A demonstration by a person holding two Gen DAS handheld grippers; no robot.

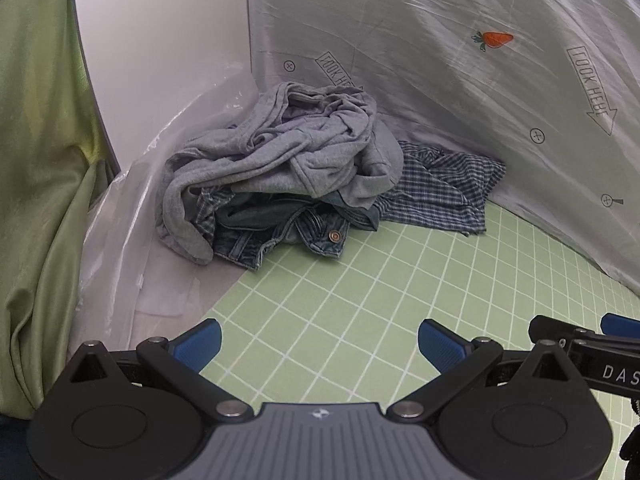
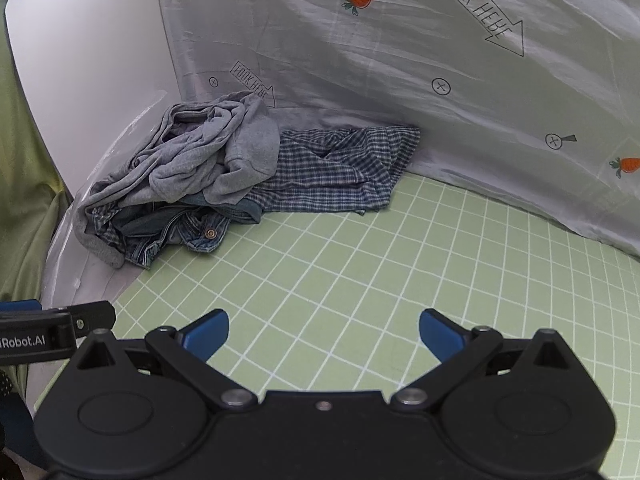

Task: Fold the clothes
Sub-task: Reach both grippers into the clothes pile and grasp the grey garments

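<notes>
A heap of clothes lies at the far left corner of the green grid mat (image 1: 360, 280) (image 2: 360, 264). A crumpled grey sweatshirt (image 1: 288, 148) (image 2: 208, 160) tops the heap. Under it are folded blue jeans (image 1: 288, 228) (image 2: 180, 226) with a brass button showing. A blue plaid shirt (image 1: 436, 192) (image 2: 336, 172) spreads out to the right of them. My left gripper (image 1: 320, 344) is open and empty over the mat, well short of the heap. My right gripper (image 2: 324, 336) is also open and empty, hovering beside the left one.
A grey printed sheet (image 1: 460, 60) (image 2: 400, 60) with carrots and arrows hangs behind the mat. A white panel (image 1: 160, 40) and clear plastic film (image 1: 132, 240) border the left side. Green fabric (image 1: 40, 200) drapes at the far left.
</notes>
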